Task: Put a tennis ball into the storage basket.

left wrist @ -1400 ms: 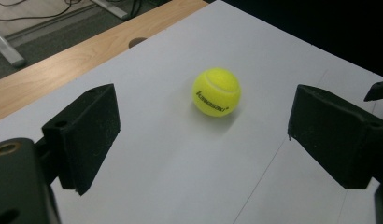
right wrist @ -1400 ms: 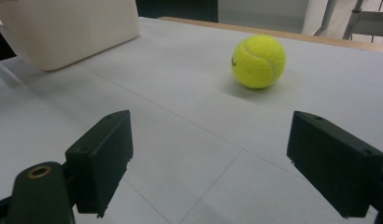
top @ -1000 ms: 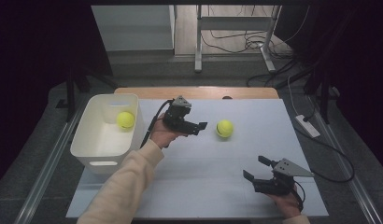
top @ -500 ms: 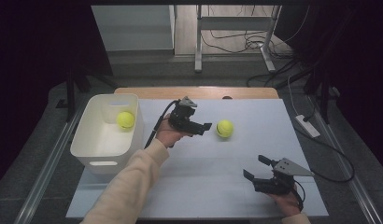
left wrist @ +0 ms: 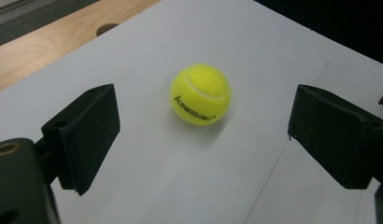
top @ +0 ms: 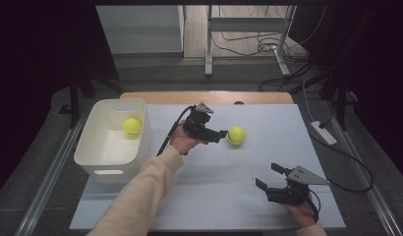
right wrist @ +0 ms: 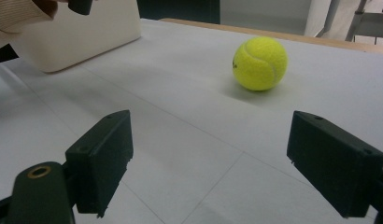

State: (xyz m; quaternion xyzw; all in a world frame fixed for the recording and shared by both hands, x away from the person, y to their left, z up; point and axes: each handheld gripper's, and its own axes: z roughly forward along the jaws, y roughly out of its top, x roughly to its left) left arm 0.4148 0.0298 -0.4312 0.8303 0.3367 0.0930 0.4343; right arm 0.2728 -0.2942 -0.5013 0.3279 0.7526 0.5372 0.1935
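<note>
Left gripper (top: 222, 133) spread wide, just short of the fuzzy yellow tennis ball (top: 236, 135); right gripper (top: 268, 176) spread, idle. I judge an off-centre jaw could nudge it rolling across the smooth white mat (top: 229, 196).

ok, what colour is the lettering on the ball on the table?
Black on the yellow-green ball, clearest in the left gripper view.
</note>
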